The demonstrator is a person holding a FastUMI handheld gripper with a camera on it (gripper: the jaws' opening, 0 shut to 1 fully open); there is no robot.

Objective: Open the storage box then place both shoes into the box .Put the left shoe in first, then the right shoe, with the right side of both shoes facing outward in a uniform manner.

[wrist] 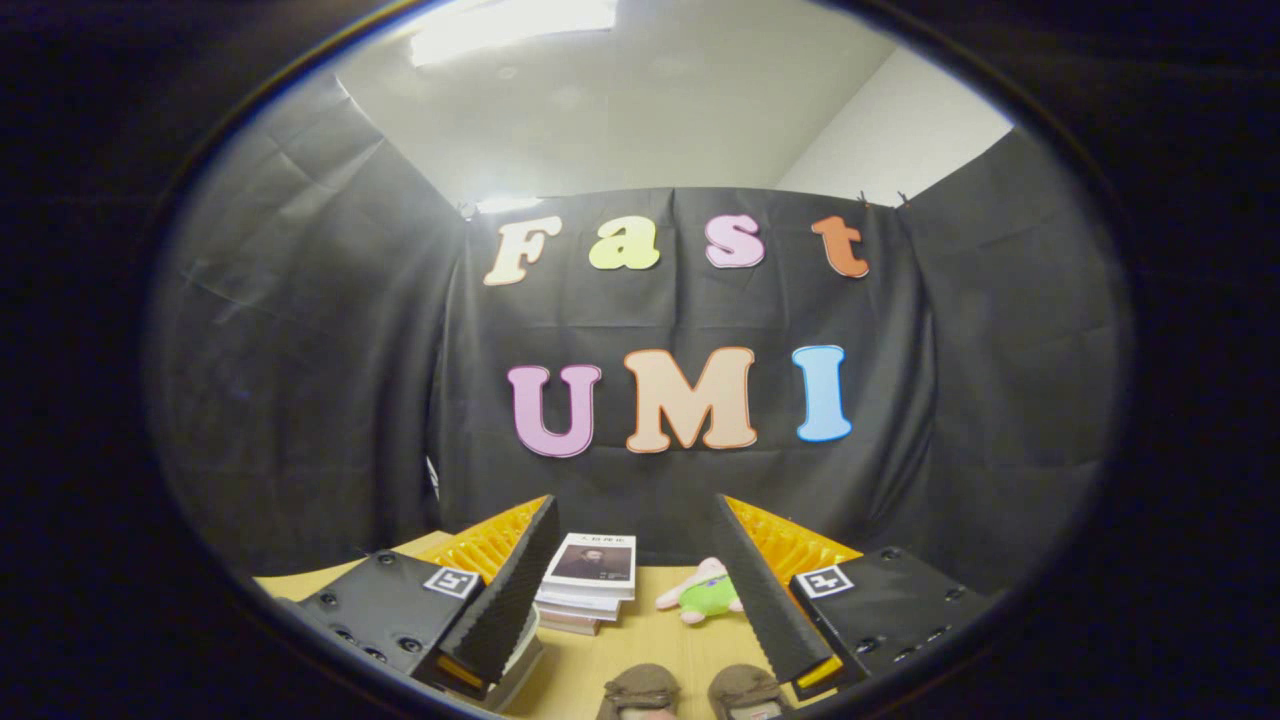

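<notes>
Shoes [690,692]: brown pair, side by side on table [640,640], between spread, empty tongs [636,515].

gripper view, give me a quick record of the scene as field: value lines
claw: open, fingers wide apart, nothing between them, held above the table
table: light wood
shoes: a brown pair side by side, low between the fingers, partly cut off
books: small stack beyond the fingers, near the left finger
plush toy: green and pink, lying beside the books, close to the right finger
storage box: cannot tell
task state: shoes on the table, not yet picked up
</notes>
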